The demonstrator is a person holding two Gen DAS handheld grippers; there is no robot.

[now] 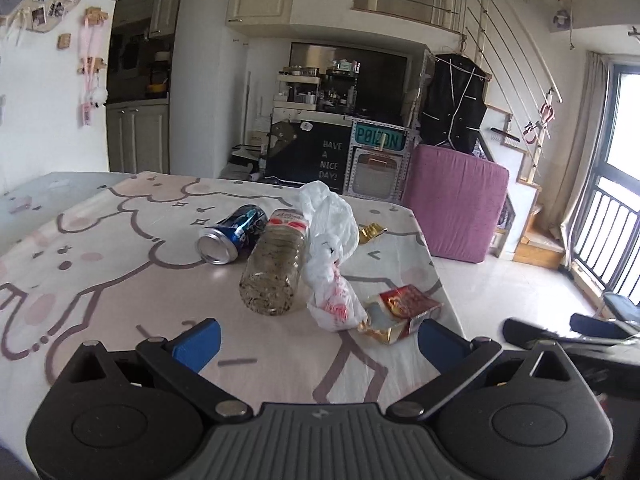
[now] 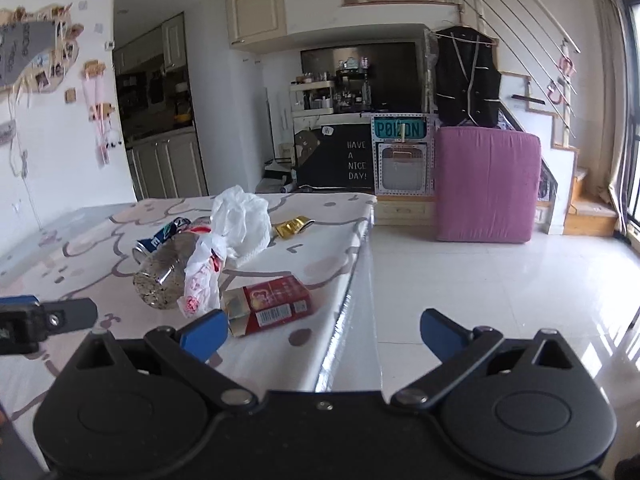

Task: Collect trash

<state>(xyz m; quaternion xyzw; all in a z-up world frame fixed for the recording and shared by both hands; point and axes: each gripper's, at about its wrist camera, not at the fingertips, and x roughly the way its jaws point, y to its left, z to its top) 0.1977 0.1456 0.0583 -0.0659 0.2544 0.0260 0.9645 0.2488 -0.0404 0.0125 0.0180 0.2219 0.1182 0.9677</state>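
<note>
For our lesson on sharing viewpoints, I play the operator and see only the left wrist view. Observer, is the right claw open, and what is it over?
Observer: The right claw is open and empty. Its left finger is over the table, its right finger over the floor past the edge.
Operator: Which face of the red carton points toward it?
Observer: The red carton shows the right claw a side with a white barcode label. Its open flap is near the left finger.
Operator: I only half see the gold wrapper behind the bag.
Observer: In the right wrist view the gold wrapper shows whole, lying to the right of the white bag.
</note>
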